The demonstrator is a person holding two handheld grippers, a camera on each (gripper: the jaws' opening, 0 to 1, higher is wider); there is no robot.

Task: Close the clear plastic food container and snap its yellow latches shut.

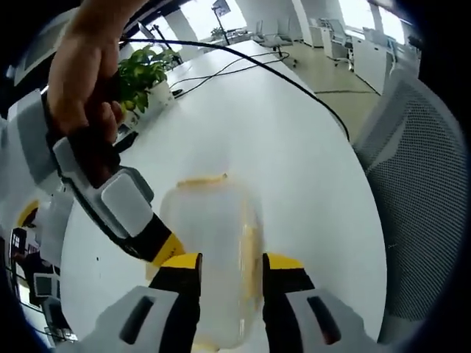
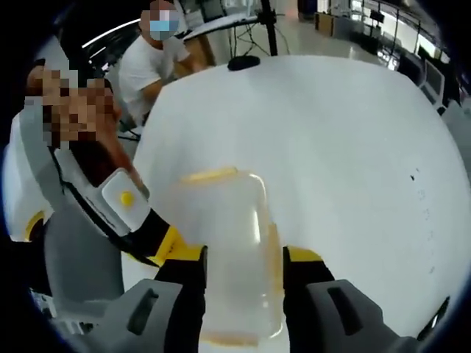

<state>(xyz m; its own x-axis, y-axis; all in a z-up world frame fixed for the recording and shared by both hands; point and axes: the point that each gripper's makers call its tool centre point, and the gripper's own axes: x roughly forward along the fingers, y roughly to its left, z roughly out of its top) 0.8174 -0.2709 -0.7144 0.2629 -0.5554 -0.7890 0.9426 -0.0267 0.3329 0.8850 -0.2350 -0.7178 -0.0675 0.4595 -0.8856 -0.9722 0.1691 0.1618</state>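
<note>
My left claw (image 1: pixel 231 273) and right claw (image 2: pixel 243 268) are spread around the box (image 1: pixel 213 243); I press its yellow latch (image 1: pixel 202 179) slowly.

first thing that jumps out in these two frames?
The clear plastic container with yellow latches, lying on the white table between each view's own yellow-tipped jaws. In the left gripper view the right gripper reaches in from the left, a hand gripping it; in the right gripper view the left gripper reaches in likewise. A potted plant stands at the table's far edge.
</note>
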